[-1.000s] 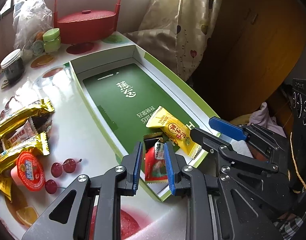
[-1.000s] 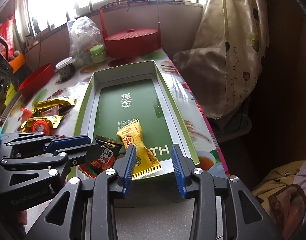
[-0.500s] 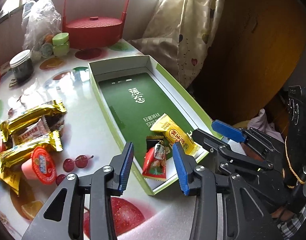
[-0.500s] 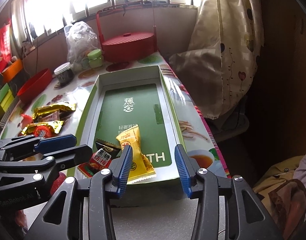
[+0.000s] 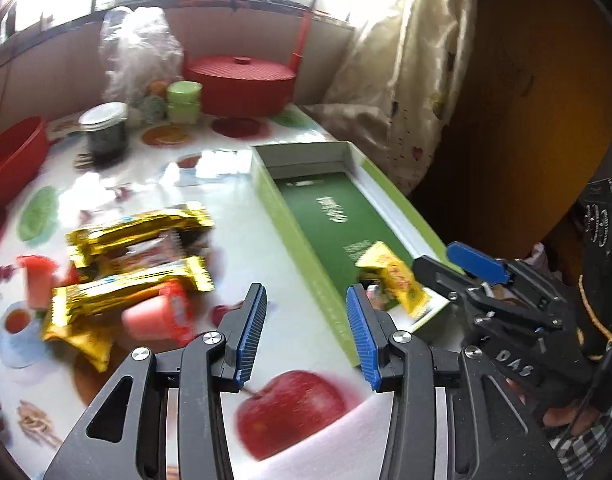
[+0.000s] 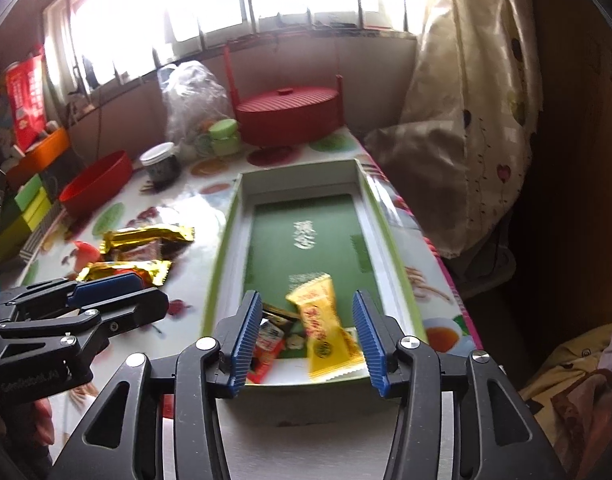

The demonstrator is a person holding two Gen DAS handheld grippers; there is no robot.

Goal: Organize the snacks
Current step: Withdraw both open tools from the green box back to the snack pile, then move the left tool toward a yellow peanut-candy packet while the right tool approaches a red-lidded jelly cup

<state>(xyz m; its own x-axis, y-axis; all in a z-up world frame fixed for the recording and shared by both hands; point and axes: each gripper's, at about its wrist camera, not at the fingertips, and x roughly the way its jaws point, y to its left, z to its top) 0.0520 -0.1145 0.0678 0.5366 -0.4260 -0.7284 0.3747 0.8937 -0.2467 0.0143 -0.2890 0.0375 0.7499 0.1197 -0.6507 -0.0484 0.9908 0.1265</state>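
Inside green box [image 6: 222, 280] — wrapped snacks [image 6: 325, 332]

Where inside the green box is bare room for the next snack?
Free: the far half of the green box, from the white lettering to the back wall. Crowded: the near end, where the yellow packet and red packet lie.

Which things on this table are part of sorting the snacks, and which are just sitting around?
Part of the job: green box; yellow packet and red sweet inside it; gold bars and pink jelly cup on the table.

Just lying about: red lidded basket, red bowl, dark jar, green tubs, plastic bag.
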